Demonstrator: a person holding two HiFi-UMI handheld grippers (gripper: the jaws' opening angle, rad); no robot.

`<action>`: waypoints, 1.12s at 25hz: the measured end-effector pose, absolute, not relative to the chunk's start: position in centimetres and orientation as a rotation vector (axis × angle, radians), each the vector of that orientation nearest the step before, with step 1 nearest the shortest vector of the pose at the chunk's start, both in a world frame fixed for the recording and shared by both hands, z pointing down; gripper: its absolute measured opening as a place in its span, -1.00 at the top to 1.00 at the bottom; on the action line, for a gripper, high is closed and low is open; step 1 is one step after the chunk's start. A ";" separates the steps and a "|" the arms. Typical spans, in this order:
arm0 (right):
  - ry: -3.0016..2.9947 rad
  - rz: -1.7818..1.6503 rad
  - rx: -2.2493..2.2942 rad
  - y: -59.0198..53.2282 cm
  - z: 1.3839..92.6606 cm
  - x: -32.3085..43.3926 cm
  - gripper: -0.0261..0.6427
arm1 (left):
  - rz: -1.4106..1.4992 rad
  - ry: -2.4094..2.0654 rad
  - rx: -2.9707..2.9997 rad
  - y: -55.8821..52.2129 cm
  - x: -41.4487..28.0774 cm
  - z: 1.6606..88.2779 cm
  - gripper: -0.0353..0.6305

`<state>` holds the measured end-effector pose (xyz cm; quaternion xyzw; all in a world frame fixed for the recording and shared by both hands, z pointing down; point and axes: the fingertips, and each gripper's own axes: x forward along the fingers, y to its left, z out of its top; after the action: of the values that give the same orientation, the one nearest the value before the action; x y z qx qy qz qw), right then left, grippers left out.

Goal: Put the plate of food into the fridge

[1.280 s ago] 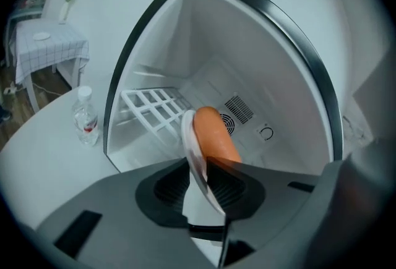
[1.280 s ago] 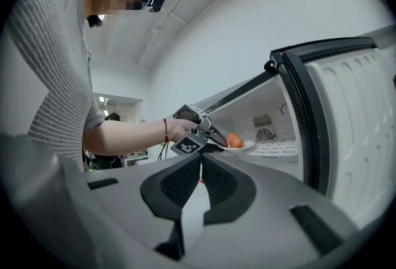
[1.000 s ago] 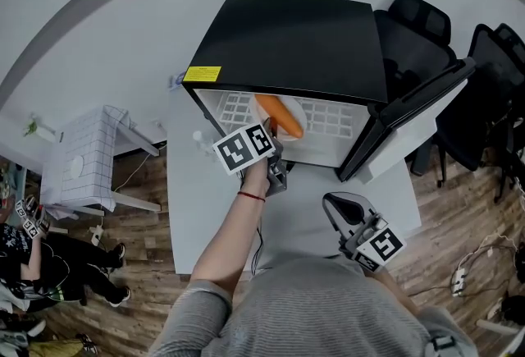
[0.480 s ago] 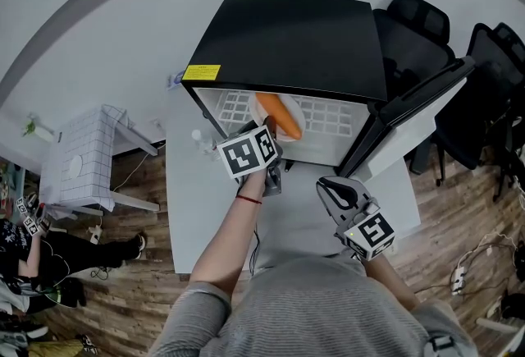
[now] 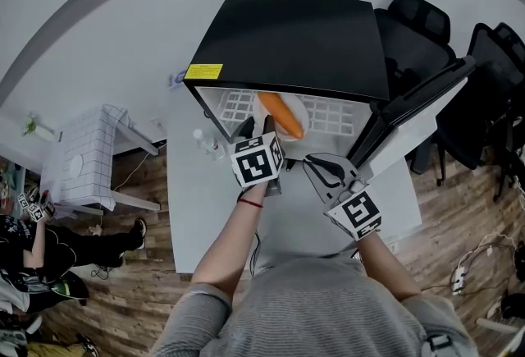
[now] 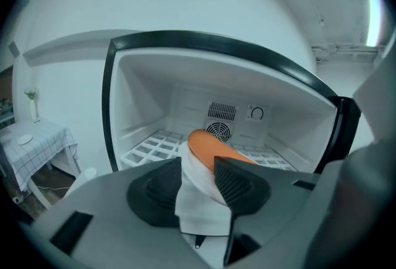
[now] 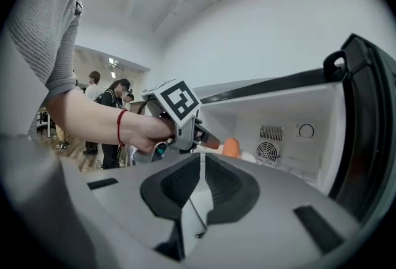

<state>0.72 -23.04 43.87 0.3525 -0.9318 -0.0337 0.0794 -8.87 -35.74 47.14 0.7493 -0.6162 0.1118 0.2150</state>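
White table point(image 5: 193, 216), seen from the near edge where I stand: the black fridge point(image 5: 295, 35) sits on the far part, its door swung open toward the right edge. A small clear bottle point(image 5: 204, 142) stands by the left edge, just beside the fridge's front left corner. Inside, the white grid shelf point(image 6: 148, 144) carries the white plate point(image 6: 197, 193) of orange food point(image 6: 207, 144), toward the shelf's front.

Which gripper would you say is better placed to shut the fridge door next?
Right: the right gripper is empty and nearer the door; the left gripper has just been opening its jaws around the plate.
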 end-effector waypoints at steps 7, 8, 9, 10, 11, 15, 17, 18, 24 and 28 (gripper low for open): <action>-2.796 -0.060 1.101 -23.1 44.1 1.0 0.88 | 0.240 -1.717 2.157 -34.9 -9.6 46.4 0.44; -2.798 -0.058 1.105 -23.1 44.1 1.0 0.88 | 0.237 -1.715 2.172 -34.7 -9.6 46.2 0.44; -2.797 -0.062 1.106 -23.0 43.9 1.0 0.88 | 0.235 -1.713 2.184 -34.6 -9.7 46.2 0.46; -2.795 -0.069 1.108 -23.0 43.7 1.0 0.88 | 0.235 -1.713 2.192 -34.3 -9.7 46.1 0.53; -2.793 -0.074 1.110 -22.9 43.5 1.0 0.88 | 0.237 -1.716 2.197 -34.1 -9.8 46.0 0.64; -2.790 -0.069 1.125 -22.7 43.5 1.2 0.88 | 0.238 -1.707 2.259 -32.8 -9.8 45.5 0.86; -2.790 -0.061 1.131 -22.5 43.6 1.3 0.88 | 0.224 -1.675 2.300 -32.0 -9.5 45.1 0.86; -2.790 -0.057 1.134 -22.4 43.6 1.3 0.88 | 0.211 -1.659 2.314 -31.7 -9.3 44.9 0.86; -2.789 -0.056 1.148 -21.9 43.6 1.2 0.88 | 0.136 -1.570 2.403 -29.4 -8.3 44.0 0.86; -2.779 -0.064 1.120 -21.2 43.7 0.9 0.88 | 0.106 -1.523 2.417 -28.0 -8.2 44.3 0.86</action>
<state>0.87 -21.22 43.70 0.3729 -0.9248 -0.0212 0.0724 -8.24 -28.03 44.27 0.8369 -0.5276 0.0368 0.1410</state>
